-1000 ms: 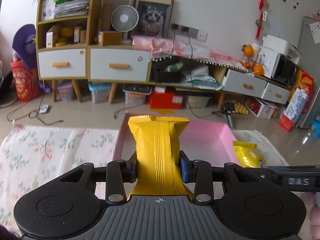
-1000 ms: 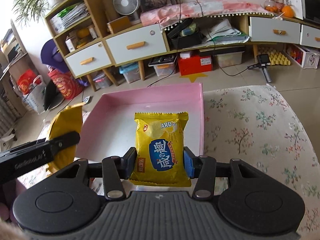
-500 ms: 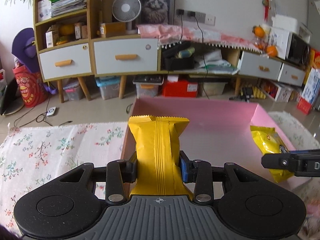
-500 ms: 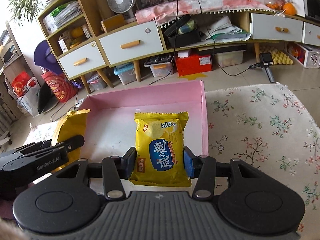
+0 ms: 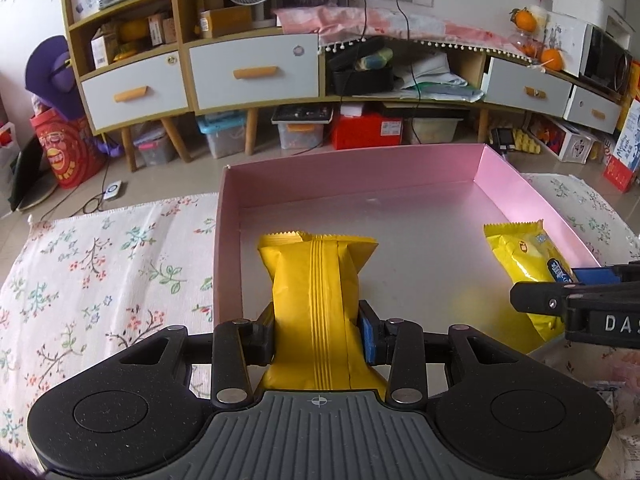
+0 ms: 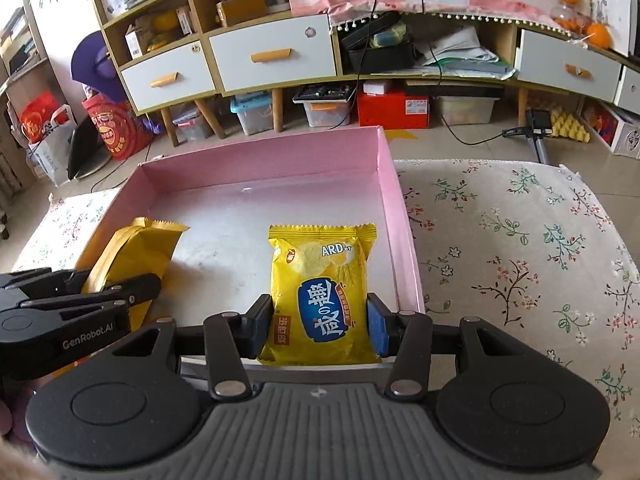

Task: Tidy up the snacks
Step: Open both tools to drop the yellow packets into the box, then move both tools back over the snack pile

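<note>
A shallow pink box (image 5: 348, 172) (image 6: 260, 160) sits on a floral tablecloth. My left gripper (image 5: 318, 330) is shut on a yellow snack packet (image 5: 314, 280), seam side up, held low over the box's left half. The same packet (image 6: 132, 252) and left gripper (image 6: 116, 292) show at the left of the right wrist view. My right gripper (image 6: 320, 330) is shut on a second yellow snack packet (image 6: 320, 280) with a blue label, over the box's right half near its right wall. That packet (image 5: 524, 260) appears at the right of the left wrist view.
The floral tablecloth (image 5: 100, 264) (image 6: 520, 248) spreads on both sides of the box. Beyond the table stand a wooden cabinet with white drawers (image 5: 252, 72), storage bins on the floor (image 5: 300, 128), and a red box (image 6: 392, 108).
Both grippers have sunk and tipped downward with their packets, which now sit low inside the pink box. The grips look unchanged.
</note>
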### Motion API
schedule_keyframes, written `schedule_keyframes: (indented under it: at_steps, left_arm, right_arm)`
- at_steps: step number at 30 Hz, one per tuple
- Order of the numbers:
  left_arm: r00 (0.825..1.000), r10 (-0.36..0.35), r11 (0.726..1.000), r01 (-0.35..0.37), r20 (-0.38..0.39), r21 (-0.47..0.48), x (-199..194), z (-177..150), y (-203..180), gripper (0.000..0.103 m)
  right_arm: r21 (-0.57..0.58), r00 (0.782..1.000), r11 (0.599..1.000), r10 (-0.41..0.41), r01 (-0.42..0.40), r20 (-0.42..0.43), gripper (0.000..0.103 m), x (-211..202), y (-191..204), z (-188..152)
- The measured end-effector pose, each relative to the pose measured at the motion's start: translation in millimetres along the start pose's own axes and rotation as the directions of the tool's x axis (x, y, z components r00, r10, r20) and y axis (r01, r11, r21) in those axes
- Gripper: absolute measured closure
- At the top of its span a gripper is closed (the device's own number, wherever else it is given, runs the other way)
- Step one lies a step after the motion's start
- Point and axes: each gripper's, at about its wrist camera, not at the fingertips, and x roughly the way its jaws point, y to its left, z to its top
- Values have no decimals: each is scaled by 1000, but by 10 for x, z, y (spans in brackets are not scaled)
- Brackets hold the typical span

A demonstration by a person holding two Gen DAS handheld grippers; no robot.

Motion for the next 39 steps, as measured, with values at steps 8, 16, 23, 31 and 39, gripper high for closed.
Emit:
schedule_keyframes:
  at_steps: [8, 16, 23, 31, 39]
  left_arm:
    - [996, -40, 999, 43, 85, -33, -190, -24, 43, 37]
    - [992, -59, 997, 63, 115, -34, -435, -30, -17, 21]
    - [990, -66, 997, 71, 126, -35, -690, -106, -35, 13]
    - [990, -76, 996, 81, 121, -35, -918, -247, -37, 9]
    - [992, -79, 996, 82, 99, -31, -1107, -430, -24, 6]
  right_arm:
    - [41, 999, 998, 35, -37, 39, 35, -108, -47, 28]
    - [0, 998, 1000, 15, -15, 59, 23, -263, 2, 35]
    - [-13, 998, 1000, -2, 3, 71, 14, -454, 8, -13]
    - [-10, 996, 1000, -3, 4, 87, 7, -658, -8, -100]
    - [-40, 997, 999, -9, 13, 78, 5, -785, 28, -247]
